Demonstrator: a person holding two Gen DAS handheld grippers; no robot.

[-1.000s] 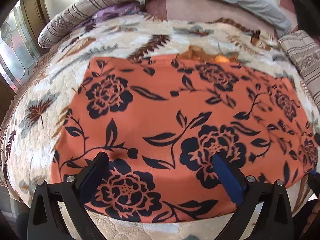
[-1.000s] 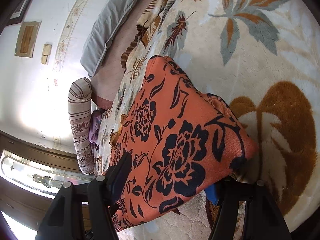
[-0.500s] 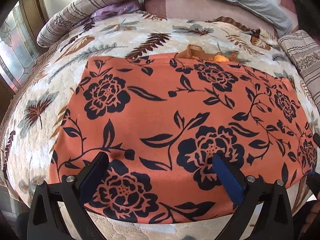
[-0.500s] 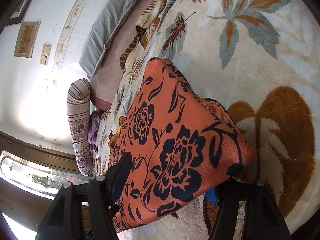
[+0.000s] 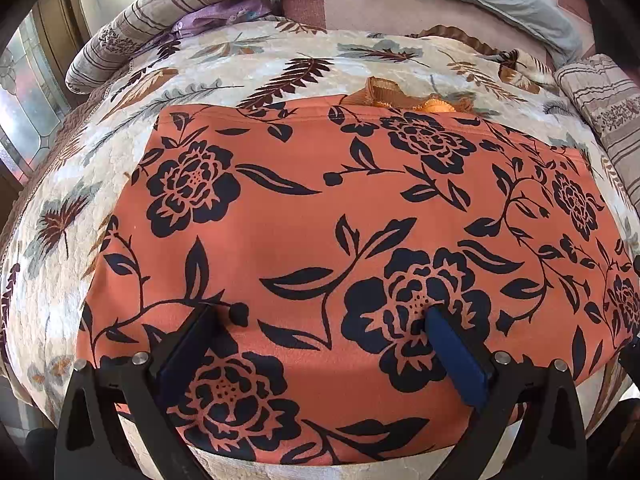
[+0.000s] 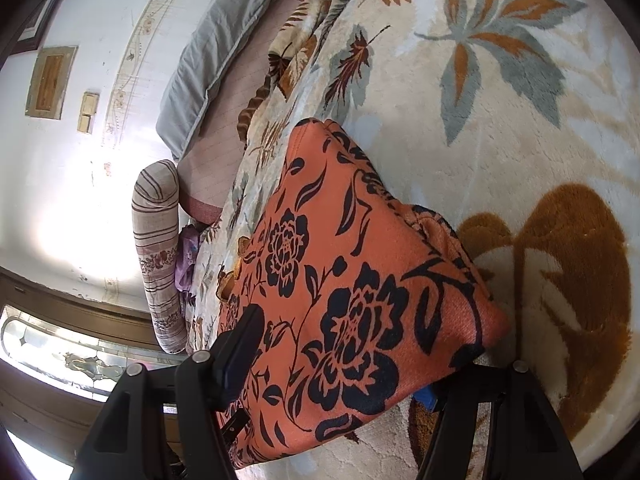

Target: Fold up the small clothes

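Orange floral cloth [image 5: 320, 216] lay flat near bed's front edge, unmoved since earlier frame. Left gripper [image 5: 320, 320] fingers apart, tips pressing cloth. Right gripper [image 6: 344, 360] straddled cloth's corner; grip probably loose, contact hidden.

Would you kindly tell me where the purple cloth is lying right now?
In the left wrist view the purple cloth lies at the upper left, tucked against the striped bolster at the far edge of the leaf-patterned blanket.

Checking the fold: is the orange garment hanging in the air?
No, the orange garment lies spread flat on the leaf-patterned blanket.
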